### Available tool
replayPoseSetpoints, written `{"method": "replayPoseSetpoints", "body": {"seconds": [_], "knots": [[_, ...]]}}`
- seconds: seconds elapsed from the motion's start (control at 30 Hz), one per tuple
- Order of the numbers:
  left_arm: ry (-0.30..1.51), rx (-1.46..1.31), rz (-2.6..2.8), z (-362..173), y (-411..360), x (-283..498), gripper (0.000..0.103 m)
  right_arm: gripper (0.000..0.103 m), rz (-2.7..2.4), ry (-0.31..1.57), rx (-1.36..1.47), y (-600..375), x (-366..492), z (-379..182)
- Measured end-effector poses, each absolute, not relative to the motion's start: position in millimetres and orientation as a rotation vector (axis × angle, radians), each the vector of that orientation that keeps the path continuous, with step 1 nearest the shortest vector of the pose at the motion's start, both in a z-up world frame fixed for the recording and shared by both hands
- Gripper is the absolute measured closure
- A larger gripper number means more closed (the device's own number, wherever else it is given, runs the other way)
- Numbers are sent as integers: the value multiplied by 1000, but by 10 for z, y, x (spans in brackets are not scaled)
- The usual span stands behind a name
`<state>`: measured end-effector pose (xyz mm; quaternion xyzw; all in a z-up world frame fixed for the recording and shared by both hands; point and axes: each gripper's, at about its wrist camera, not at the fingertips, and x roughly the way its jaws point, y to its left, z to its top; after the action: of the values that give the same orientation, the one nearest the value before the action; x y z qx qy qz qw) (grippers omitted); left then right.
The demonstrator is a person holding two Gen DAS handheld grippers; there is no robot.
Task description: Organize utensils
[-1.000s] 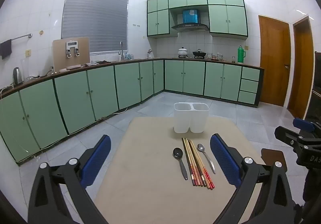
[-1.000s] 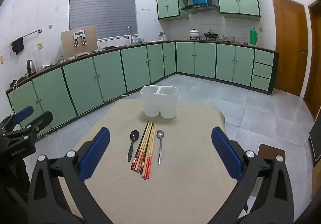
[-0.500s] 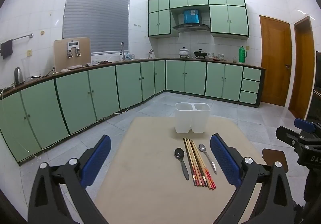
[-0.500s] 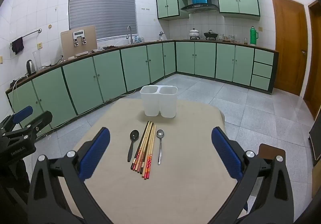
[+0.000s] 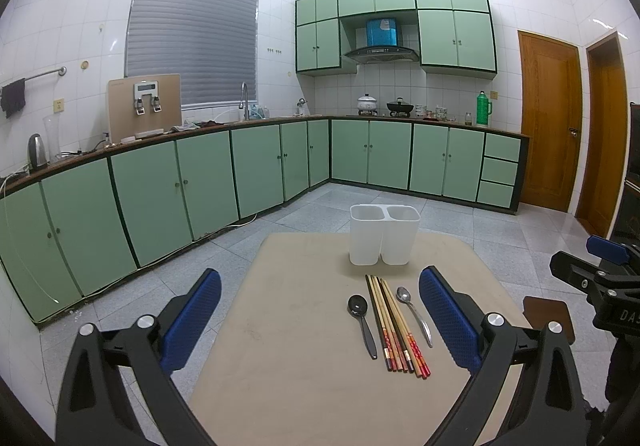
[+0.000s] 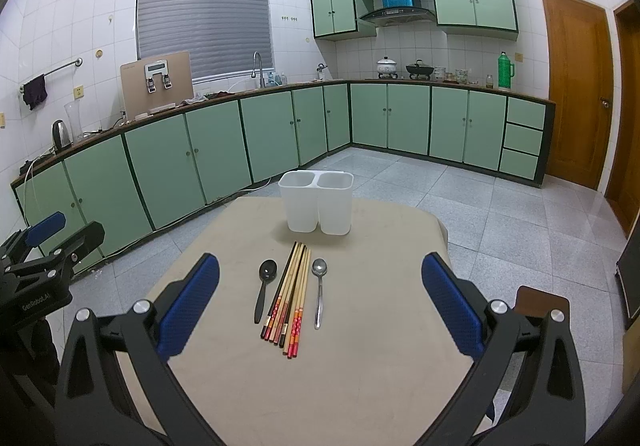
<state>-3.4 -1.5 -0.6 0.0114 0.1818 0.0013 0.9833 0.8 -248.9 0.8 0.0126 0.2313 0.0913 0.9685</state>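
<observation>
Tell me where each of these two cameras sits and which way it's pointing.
Left wrist view: sits on the left gripper, facing across the table at the white holder, chopsticks and two spoons; its blue fingers frame the picture.
Right wrist view: sits on the right gripper, facing the same way; its own fingers show.
Shared: same table, holder, utensils and kitchen, and each sees the other gripper at its edge.

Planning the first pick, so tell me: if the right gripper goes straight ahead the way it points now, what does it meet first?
Probably the bundle of chopsticks, lying centred between the open right gripper fingers; beyond it stands the white two-compartment holder. Depth is unclear.
</observation>
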Motion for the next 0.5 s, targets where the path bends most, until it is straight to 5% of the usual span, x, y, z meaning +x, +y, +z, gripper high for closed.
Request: {"method": "replayPoseSetpoints", "body": {"seconds": [0.5], "knots": [[366,21,3,9,45,-28,6,5,183,468,23,-2482,10,7]]}}
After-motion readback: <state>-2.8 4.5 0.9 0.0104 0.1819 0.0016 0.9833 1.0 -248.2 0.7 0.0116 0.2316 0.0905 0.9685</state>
